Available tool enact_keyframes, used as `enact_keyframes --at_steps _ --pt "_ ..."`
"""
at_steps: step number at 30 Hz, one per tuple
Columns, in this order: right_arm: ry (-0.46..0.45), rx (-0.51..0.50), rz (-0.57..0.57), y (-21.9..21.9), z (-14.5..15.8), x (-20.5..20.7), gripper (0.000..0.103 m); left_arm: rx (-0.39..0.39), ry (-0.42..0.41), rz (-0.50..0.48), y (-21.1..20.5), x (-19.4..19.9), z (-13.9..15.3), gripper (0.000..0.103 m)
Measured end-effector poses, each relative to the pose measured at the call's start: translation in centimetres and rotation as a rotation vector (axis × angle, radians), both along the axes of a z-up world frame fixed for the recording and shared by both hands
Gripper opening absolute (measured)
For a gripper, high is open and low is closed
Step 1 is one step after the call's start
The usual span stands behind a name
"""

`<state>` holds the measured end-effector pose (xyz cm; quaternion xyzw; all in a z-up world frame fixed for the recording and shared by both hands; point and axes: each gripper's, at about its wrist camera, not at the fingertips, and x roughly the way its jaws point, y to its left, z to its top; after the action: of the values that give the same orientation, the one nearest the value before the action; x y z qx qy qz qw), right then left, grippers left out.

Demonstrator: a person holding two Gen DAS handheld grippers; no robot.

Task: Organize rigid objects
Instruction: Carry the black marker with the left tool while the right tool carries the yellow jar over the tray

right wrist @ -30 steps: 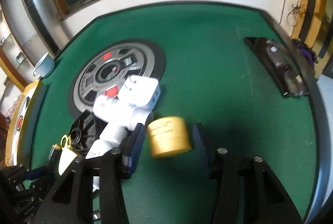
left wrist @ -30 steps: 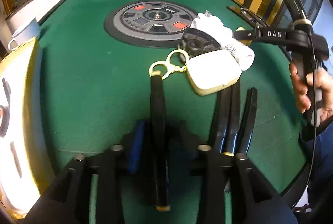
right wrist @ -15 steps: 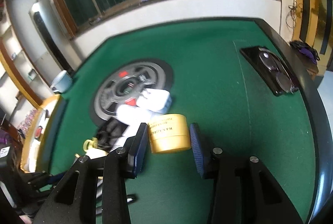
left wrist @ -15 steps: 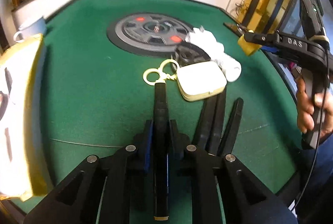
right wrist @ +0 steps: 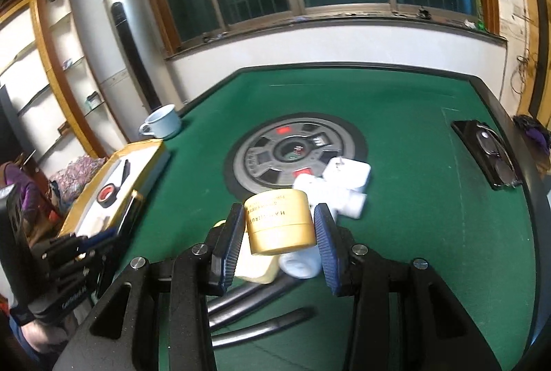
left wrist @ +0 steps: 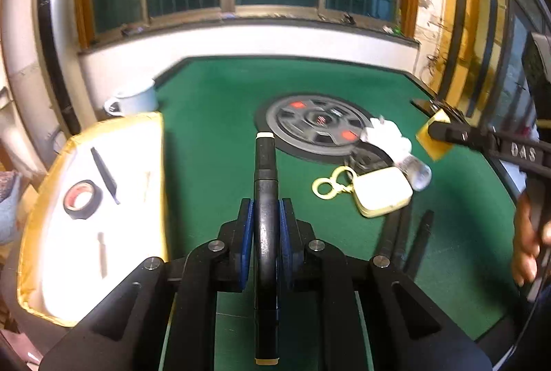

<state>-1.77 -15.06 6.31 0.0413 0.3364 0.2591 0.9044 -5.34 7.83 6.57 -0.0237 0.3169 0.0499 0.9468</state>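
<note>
My left gripper (left wrist: 265,212) is shut on a black marker pen (left wrist: 265,185) with cream end caps, lifted above the green table (left wrist: 213,136). My right gripper (right wrist: 279,226) is shut on a squat gold jar (right wrist: 279,222), held in the air; that jar (left wrist: 433,138) also shows at the right of the left wrist view. On the felt lie a cream case (left wrist: 384,193) with a yellow clasp (left wrist: 330,186), white adapters (right wrist: 346,181) and two more black pens (right wrist: 251,312). A gold-edged white tray (left wrist: 93,198) at the left holds a tape roll (left wrist: 82,195) and a pen.
A round grey dial (right wrist: 292,154) sits in the table's middle. An enamel mug (right wrist: 162,124) stands at the far left corner. A black tray with glasses (right wrist: 489,157) lies near the right edge. A hand (left wrist: 527,240) grips the right tool.
The left jaws closed on the marker and lifted it off the felt, swinging left toward the tray. The right gripper rose with the gold jar.
</note>
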Motion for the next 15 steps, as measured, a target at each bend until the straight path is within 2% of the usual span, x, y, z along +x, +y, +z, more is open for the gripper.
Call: enact_keyframes --at_steps 8,15 --pt "0.004 0.003 0.088 4.7 -0.5 -2.0 0.037 0.05 -0.053 0.064 1.8 -1.0 0.7 0.012" --pt "0.014 0.001 0.151 8.4 -0.8 -3.0 0.037 0.064 -0.074 0.116 3.8 -2.0 0.8 0.012"
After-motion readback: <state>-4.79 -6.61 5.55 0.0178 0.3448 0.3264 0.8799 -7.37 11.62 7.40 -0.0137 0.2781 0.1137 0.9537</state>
